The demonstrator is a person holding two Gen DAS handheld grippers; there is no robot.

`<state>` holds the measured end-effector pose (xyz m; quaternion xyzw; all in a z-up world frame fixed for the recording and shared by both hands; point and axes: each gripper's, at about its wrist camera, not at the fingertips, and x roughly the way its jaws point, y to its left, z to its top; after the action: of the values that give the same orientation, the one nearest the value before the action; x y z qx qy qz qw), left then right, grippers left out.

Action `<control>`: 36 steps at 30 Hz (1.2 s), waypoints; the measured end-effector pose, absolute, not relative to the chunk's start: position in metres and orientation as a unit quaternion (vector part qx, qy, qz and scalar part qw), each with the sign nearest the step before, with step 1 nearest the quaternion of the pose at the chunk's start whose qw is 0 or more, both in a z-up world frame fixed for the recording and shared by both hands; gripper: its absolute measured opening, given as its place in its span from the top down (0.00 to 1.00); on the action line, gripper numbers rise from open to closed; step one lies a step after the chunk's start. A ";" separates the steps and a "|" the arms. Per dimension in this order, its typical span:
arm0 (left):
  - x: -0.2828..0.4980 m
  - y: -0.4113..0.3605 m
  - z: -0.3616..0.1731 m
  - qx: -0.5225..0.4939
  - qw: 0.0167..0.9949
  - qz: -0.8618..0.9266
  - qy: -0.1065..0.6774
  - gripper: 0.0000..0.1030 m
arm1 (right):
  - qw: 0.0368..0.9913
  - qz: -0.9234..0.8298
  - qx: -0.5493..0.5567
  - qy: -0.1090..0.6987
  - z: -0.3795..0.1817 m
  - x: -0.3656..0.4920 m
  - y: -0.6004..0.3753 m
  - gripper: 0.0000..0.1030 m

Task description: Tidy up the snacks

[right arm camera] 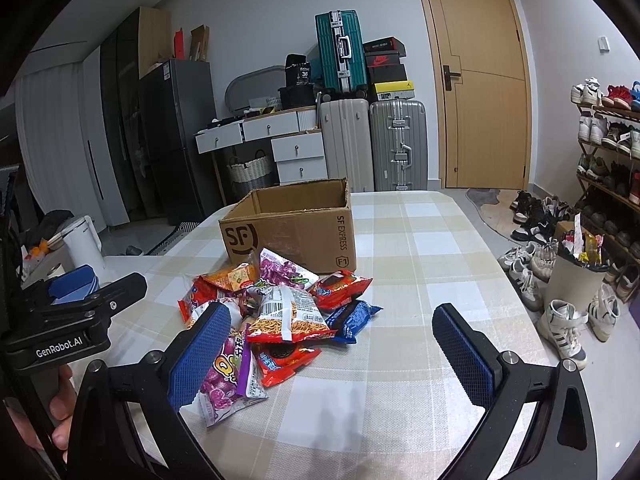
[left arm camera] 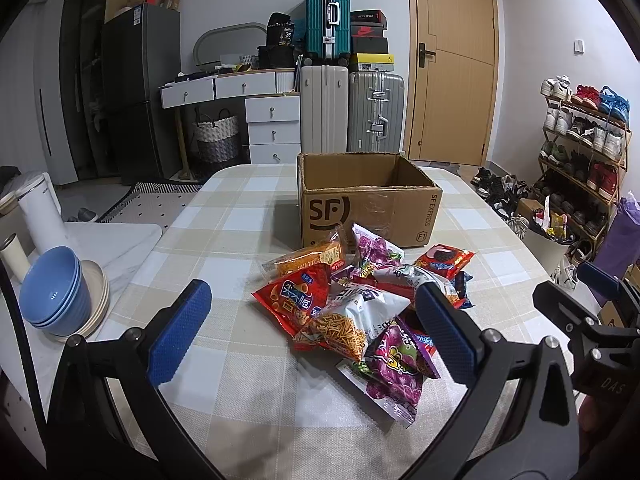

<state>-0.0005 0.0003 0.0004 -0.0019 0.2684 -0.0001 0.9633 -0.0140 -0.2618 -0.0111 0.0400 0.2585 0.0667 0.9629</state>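
A heap of snack packets (left arm camera: 360, 304) lies on the checked tablecloth (left arm camera: 224, 360), among them red, purple and white bags (right arm camera: 280, 320). Just behind it stands an open cardboard box (left arm camera: 360, 204) marked SF, seemingly empty (right arm camera: 296, 228). My left gripper (left arm camera: 316, 332) hovers open over the near side of the heap, nothing between its blue pads. My right gripper (right arm camera: 336, 356) is open too, to the right of the heap above bare cloth. Each gripper shows at the edge of the other's view: the right one (left arm camera: 592, 300) and the left one (right arm camera: 80, 296).
A stack of blue bowls (left arm camera: 56, 296) and a white kettle (left arm camera: 40, 216) sit on a marble side surface at the left. Suitcases (left arm camera: 348, 112), drawers and a door stand behind the table. A shoe rack (right arm camera: 608, 152), loose shoes and a full bin (right arm camera: 576, 276) are at the right.
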 end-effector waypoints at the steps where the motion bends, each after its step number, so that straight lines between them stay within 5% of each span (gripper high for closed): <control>1: -0.001 0.001 0.000 -0.002 0.963 0.000 0.268 0.01 | 0.963 0.066 0.040 0.258 -0.011 -0.014 -0.262 0.00; 22: 0.008 0.004 -0.011 -0.001 0.960 0.006 0.278 0.01 | 0.962 0.066 0.039 0.263 -0.015 -0.014 -0.261 0.00; 36: 0.084 0.063 -0.040 -0.071 0.915 -0.053 0.394 0.02 | 0.955 0.068 0.054 0.283 -0.015 -0.009 -0.266 0.00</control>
<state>0.0837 0.0629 -0.0398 -0.0714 0.3940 -0.0533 0.9148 -0.0086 -0.2660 -0.0151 0.0541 0.2829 0.0685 0.9552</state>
